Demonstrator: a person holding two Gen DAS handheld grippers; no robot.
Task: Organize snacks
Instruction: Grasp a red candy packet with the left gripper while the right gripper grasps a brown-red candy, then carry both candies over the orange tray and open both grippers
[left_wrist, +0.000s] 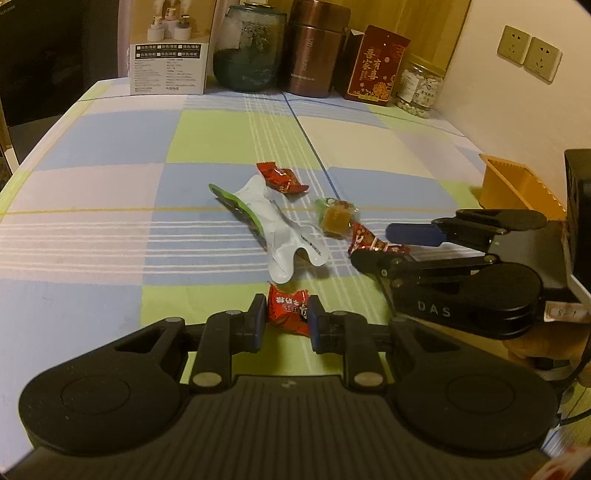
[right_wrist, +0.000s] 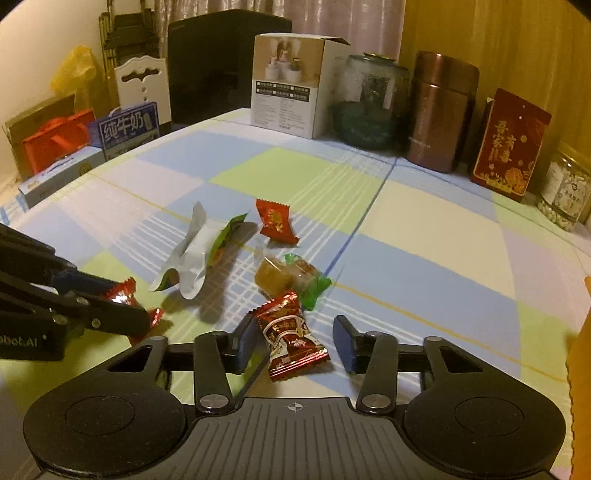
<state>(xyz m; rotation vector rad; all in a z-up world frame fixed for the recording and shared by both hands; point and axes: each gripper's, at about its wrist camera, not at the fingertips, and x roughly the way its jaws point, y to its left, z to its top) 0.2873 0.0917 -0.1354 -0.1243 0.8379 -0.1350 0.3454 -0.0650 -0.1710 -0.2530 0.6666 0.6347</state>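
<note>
Snacks lie on the checked tablecloth. My left gripper (left_wrist: 286, 314) is shut on a red candy (left_wrist: 287, 309), which also shows in the right wrist view (right_wrist: 123, 295) between its fingers. My right gripper (right_wrist: 295, 345) is open around another red candy (right_wrist: 290, 334); in the left wrist view this gripper (left_wrist: 376, 243) straddles the same candy (left_wrist: 369, 242). A green-wrapped brown jelly (left_wrist: 336, 218) (right_wrist: 291, 277), a white-and-green pouch (left_wrist: 273, 225) (right_wrist: 195, 258) and a third red candy (left_wrist: 280, 179) (right_wrist: 275, 221) lie between the grippers.
An orange tray (left_wrist: 513, 188) stands at the right table edge. At the back are a white box (left_wrist: 170, 48), a glass jar (left_wrist: 249, 48), a brown canister (left_wrist: 314, 51), a red box (left_wrist: 375, 66) and a small jar (left_wrist: 421, 88). Cartons (right_wrist: 125, 129) stand beyond the left edge.
</note>
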